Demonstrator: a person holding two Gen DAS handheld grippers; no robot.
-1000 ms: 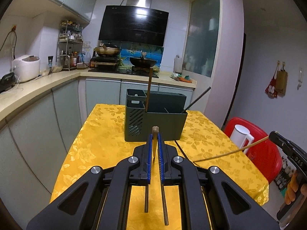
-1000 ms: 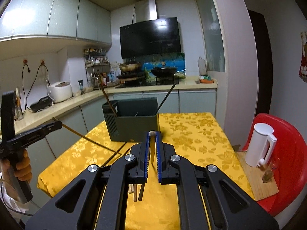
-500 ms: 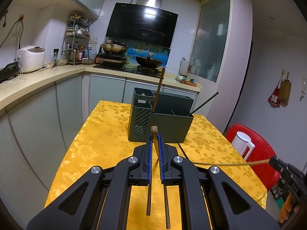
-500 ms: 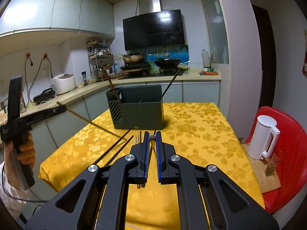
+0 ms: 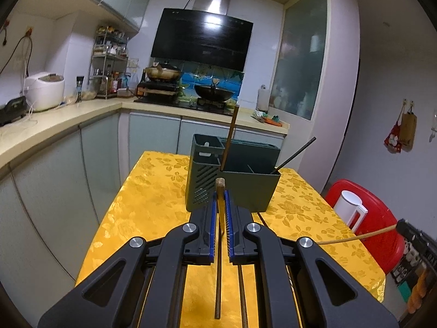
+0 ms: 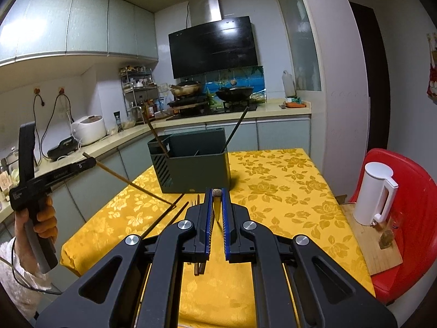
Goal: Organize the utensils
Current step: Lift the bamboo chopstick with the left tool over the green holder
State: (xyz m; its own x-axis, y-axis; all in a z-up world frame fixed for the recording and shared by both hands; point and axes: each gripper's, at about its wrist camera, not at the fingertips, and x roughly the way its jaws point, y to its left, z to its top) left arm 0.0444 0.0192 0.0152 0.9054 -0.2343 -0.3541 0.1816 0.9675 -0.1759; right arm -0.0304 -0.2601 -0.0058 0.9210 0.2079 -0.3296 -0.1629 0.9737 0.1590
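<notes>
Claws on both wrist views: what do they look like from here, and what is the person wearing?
Both the left claw and the right claw are matte black with blue ribbed pads and silver pivot bolts. The left tool's handle carries small white lettering and a dark cable trails below it. The sleeve is fuzzy and white.

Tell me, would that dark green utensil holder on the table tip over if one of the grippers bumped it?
Probably not easily. The utensil holder is boxy, with a wide flat base resting on the yellow tablecloth, so it should slide rather than topple. It looks like thin plastic with vented sides, likely light. The chopsticks leaning out of it would probably rattle or shift.
</notes>
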